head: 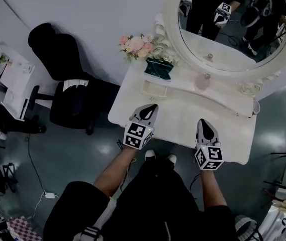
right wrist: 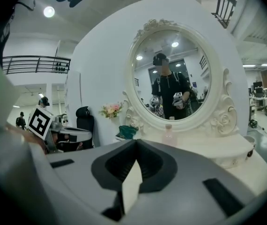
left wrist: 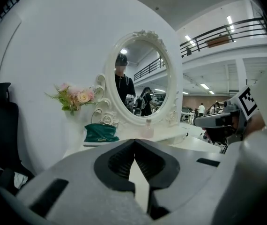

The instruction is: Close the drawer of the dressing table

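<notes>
I had the left gripper and right gripper closed and empty. The dressing table lay beneath the jaws. Uneven pushing could jam the drawer.

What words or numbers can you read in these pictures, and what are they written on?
No words or numbers can be read anywhere.
Left marker cube: a black-and-white square pattern, no letters.
Right marker cube: the same kind of pattern, no letters.
Green pouch: a faint pale mark, too small to read.
Pink bottle: no label can be made out.
</notes>
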A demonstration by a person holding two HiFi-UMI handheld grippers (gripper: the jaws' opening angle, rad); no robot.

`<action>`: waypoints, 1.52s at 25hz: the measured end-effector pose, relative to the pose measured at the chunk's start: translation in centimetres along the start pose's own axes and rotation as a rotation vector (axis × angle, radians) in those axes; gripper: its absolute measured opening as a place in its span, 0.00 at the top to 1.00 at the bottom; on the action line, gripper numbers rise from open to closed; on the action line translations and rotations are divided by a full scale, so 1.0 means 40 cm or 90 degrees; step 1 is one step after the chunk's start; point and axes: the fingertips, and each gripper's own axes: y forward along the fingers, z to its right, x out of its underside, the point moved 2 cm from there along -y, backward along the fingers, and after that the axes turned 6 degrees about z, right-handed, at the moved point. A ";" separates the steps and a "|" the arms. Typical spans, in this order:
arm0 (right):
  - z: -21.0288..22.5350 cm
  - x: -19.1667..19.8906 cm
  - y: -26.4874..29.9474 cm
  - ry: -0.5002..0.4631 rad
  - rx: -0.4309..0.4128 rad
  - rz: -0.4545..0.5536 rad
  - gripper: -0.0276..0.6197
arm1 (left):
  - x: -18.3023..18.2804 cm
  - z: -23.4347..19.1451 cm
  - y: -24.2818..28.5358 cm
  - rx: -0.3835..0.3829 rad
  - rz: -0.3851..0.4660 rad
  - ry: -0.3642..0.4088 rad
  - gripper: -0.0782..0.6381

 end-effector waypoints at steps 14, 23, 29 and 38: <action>0.000 0.068 0.009 0.009 -0.027 -0.043 0.95 | 0.224 -0.049 0.003 -0.063 -0.099 -0.093 0.72; 0.040 0.090 -0.017 0.003 -0.002 -0.065 0.95 | 0.346 -0.143 0.092 -0.115 -0.171 -0.123 0.71; 0.066 0.106 -0.018 0.006 0.018 -0.079 0.95 | 0.410 -0.205 0.154 -0.147 -0.202 -0.202 0.67; 0.114 0.110 -0.024 0.017 0.051 -0.082 0.95 | 0.450 -0.228 0.214 -0.152 -0.230 -0.222 0.68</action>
